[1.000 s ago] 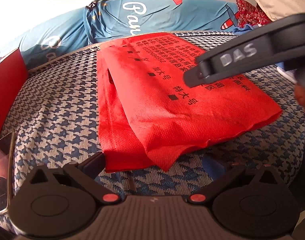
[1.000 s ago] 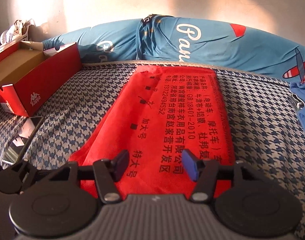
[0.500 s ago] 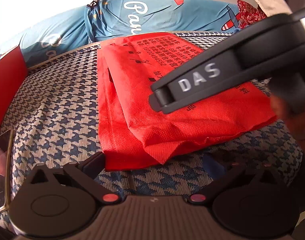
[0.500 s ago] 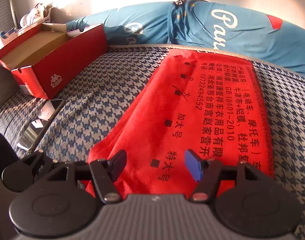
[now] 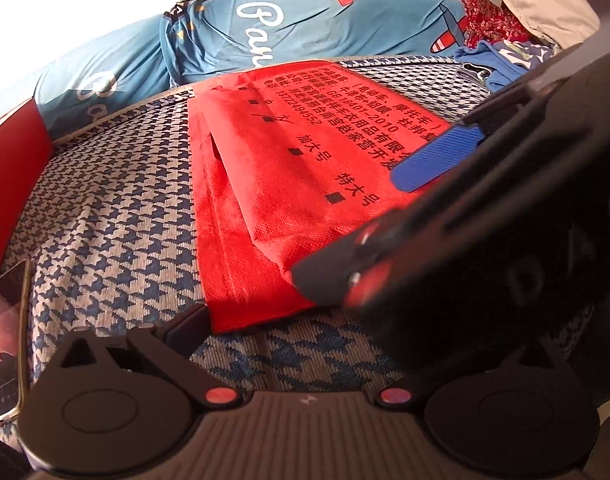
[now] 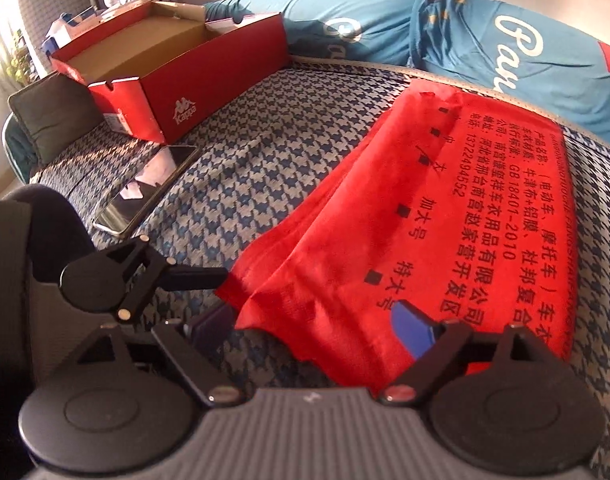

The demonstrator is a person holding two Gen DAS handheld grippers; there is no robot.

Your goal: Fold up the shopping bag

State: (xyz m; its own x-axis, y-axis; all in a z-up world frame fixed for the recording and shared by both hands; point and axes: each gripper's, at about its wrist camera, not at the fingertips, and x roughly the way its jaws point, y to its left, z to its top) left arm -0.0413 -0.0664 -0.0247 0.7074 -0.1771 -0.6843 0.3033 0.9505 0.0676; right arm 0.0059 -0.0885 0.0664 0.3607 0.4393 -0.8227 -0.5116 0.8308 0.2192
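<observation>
One red shoe box sits open at the far left on the bed, which has a blue and white check cover. One phone lies flat just beside the box. Next comes the left gripper; its jaws look spread, but one finger is hidden, so I cannot tell for sure. One red shopping bag lies flat in the middle of the bed, folded over itself, with black writing on top. The right gripper hangs over the bag's near edge. Its jaws have just been opening and stand wide apart, one blue pad on each side of the bag's corner, not pinching it. One long blue pillow lies along the back by the wall.
</observation>
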